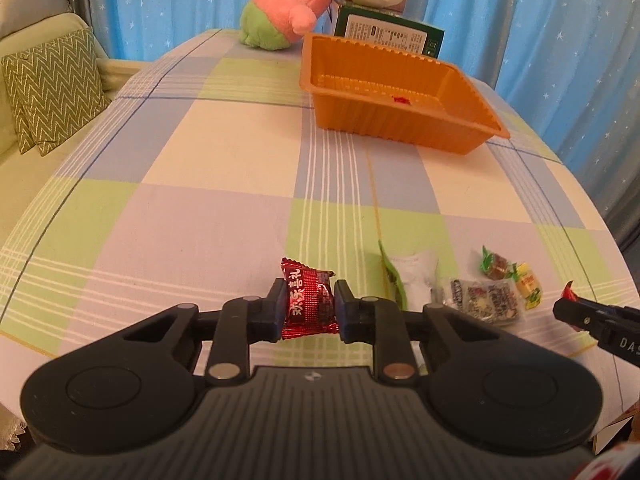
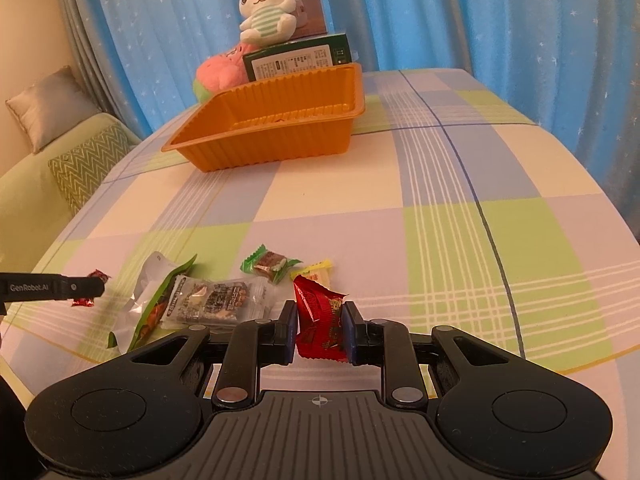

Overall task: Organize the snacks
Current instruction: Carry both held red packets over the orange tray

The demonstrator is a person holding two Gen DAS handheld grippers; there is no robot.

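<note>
My left gripper (image 1: 308, 306) is clamped on a red candy (image 1: 308, 300) just above the checked cloth (image 1: 224, 208); my right gripper (image 2: 320, 330) pinches a second red candy (image 2: 320, 320). Both look light, crinkly and slippery, so I judge a grip across the middle safest. The orange tray (image 1: 400, 120) sits well ahead. The left view shows a red speck on the tray floor; the right view hides that floor but shows the loose snacks (image 2: 216, 300) better.
</note>
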